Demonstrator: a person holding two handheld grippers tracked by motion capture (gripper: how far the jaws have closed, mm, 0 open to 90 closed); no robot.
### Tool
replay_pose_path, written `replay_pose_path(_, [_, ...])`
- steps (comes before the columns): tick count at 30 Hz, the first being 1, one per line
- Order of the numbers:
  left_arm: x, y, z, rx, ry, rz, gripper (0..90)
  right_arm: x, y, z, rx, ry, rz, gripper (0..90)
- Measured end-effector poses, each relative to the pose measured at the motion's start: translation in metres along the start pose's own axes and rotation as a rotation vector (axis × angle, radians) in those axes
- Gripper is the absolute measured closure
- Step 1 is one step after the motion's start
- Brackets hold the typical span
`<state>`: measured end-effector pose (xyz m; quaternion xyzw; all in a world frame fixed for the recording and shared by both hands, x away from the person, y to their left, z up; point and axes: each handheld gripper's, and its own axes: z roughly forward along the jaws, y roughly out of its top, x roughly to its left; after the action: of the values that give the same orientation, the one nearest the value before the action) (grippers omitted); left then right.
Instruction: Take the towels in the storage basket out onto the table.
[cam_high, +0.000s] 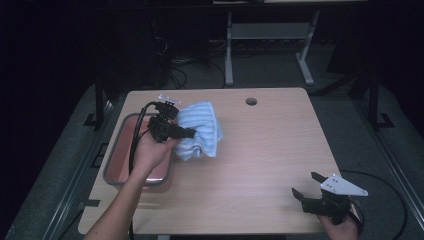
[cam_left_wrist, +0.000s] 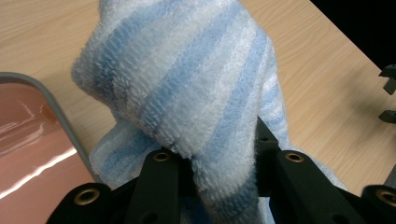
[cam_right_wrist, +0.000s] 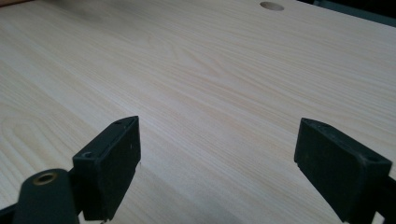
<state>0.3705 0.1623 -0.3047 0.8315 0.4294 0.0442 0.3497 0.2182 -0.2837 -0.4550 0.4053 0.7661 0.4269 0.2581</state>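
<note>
- At the left of the light wood-grain table (cam_high: 260, 160), the left gripper (cam_high: 187, 133) has its black jaws pinched on a towel (cam_high: 202, 127), a bunch of the cloth squeezed between them.
- Soft looped terry makes up the towel (cam_left_wrist: 187, 88), striped in pale blue and white; it hangs in thick rumpled folds, lifted off the tabletop, with its lower edge drooping toward the wood.
- Just left of the towel sits a rectangular tray (cam_high: 114, 157) with rounded corners, a grey metal rim and a glossy reddish-pink floor that catches bright reflections.
- Near the right front corner, well apart from the towel, the right gripper (cam_high: 309, 185) hovers with its flat, blocky black jaws spread wide and holding nothing.
- Toward the far edge, a small round hole (cam_high: 251, 101) pierces the tabletop.
</note>
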Motion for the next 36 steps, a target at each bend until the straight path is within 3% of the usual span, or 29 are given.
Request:
replay_pose_path(17, [-0.014,0.01,0.021,0.022,-0.027,0.026,70.2,-0.001,0.0,-0.002,-0.007,-0.002,0.007,14.1])
replay_pose_path(36, [-0.037,0.023,0.061,0.067,-0.066,0.06,70.1,-0.001,-0.001,-0.004,-0.009,0.0,0.008,14.1])
